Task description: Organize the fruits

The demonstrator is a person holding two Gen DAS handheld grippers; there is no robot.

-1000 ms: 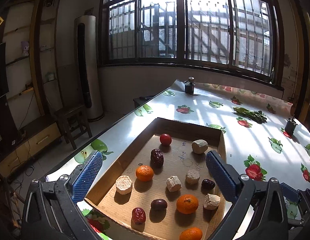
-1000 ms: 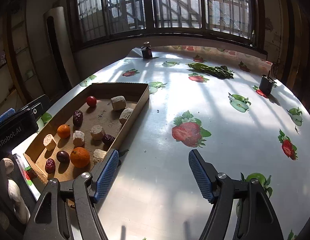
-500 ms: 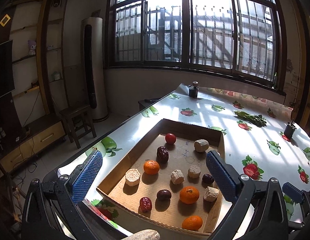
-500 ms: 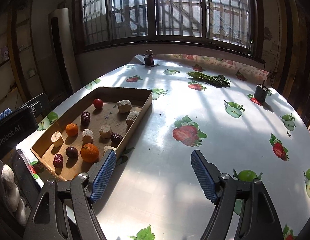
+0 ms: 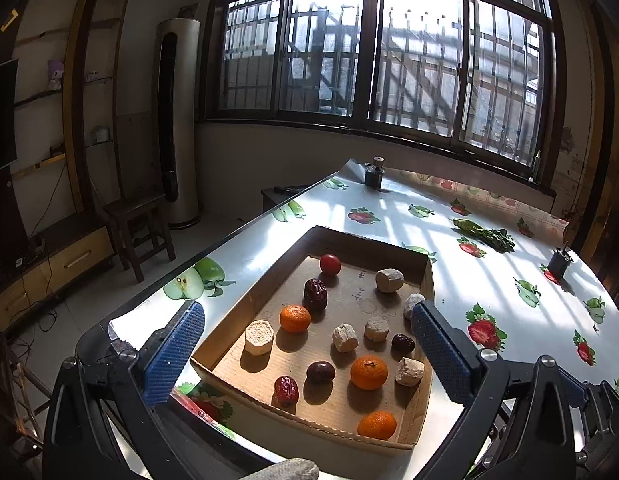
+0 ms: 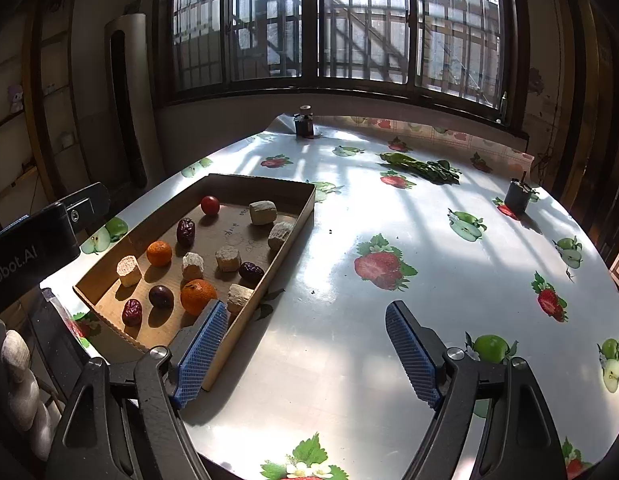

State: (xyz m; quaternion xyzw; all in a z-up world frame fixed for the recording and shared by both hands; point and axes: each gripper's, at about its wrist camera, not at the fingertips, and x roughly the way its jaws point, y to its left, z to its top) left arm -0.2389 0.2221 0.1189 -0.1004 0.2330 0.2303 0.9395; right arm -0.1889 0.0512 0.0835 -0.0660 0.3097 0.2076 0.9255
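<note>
A shallow cardboard tray point(image 5: 369, 242) lies on the fruit-print table. It holds a cherry tomato point(image 5: 330, 264), three oranges point(image 5: 369, 372), wrinkled red dates point(image 5: 315, 294), dark round fruits point(image 5: 320, 372) and several beige chunks point(image 5: 259, 337). My left gripper point(image 5: 305, 314) hovers open before the tray's near edge, with nothing between its blue pads. My right gripper point(image 6: 306, 308) hangs over bare table to the right of the tray point(image 6: 261, 184). Its jaws are opening and hold nothing. Its left pad point(image 6: 201, 350) overlaps the tray's near right corner in the view.
A dark jar point(image 6: 304, 122) stands at the table's far edge, leafy greens point(image 6: 425, 166) lie beyond the middle, and a small dark cup point(image 6: 517, 194) is at the far right. The table drops off left of the tray toward a wooden stool point(image 5: 139, 220). A gloved hand point(image 6: 17, 380) shows at lower left.
Both grippers have drawn back from the tray, so its whole near edge now shows in the left wrist view. The right jaws have spread a little wider.
</note>
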